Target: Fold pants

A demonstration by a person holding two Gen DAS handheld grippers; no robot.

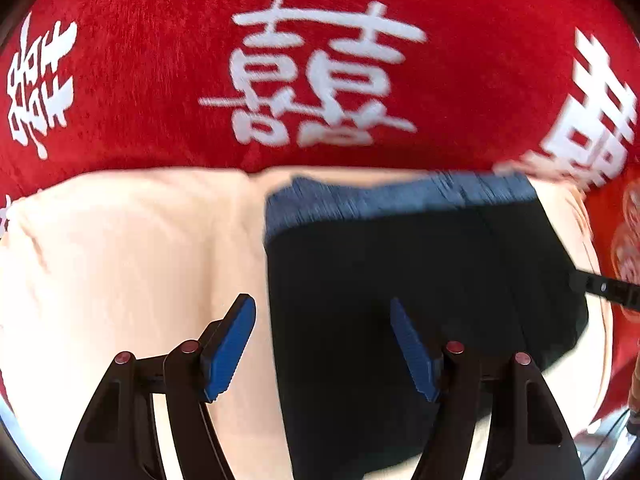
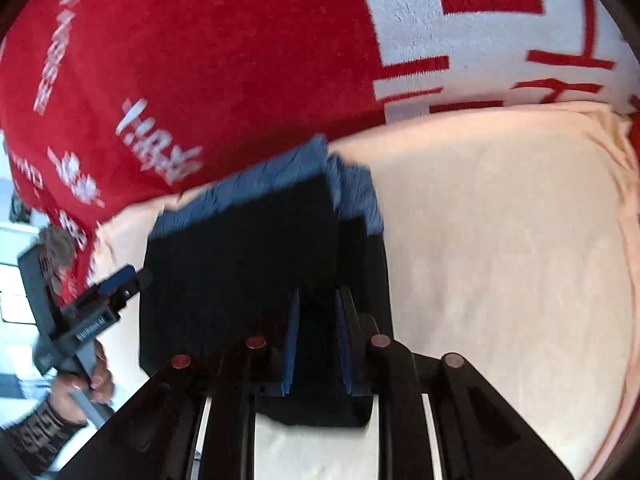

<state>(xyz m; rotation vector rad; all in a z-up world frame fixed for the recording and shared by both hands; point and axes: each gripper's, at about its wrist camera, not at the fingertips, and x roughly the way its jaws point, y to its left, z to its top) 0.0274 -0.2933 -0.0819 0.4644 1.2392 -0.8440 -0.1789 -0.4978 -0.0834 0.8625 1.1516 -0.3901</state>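
Observation:
Folded black pants (image 1: 400,272) with a blue ribbed waistband (image 1: 380,204) lie on a cream cloth (image 1: 132,248). My left gripper (image 1: 320,302) hangs open over the pants' left edge, one blue pad above the cream cloth and the other above the black fabric. It touches nothing. In the right wrist view my right gripper (image 2: 320,294) stands narrow, with dark folded layers of the pants (image 2: 240,248) between its pads. The left gripper (image 2: 132,276) shows beside the pants' left edge. The right gripper's tip (image 1: 580,282) reaches in at the pants' right side.
A red blanket (image 1: 160,60) with large white characters lies under and beyond the cream cloth (image 2: 500,240). A person's hand (image 2: 80,384) with a patterned sleeve holds the left gripper's handle. Pale floor shows at the far left edge.

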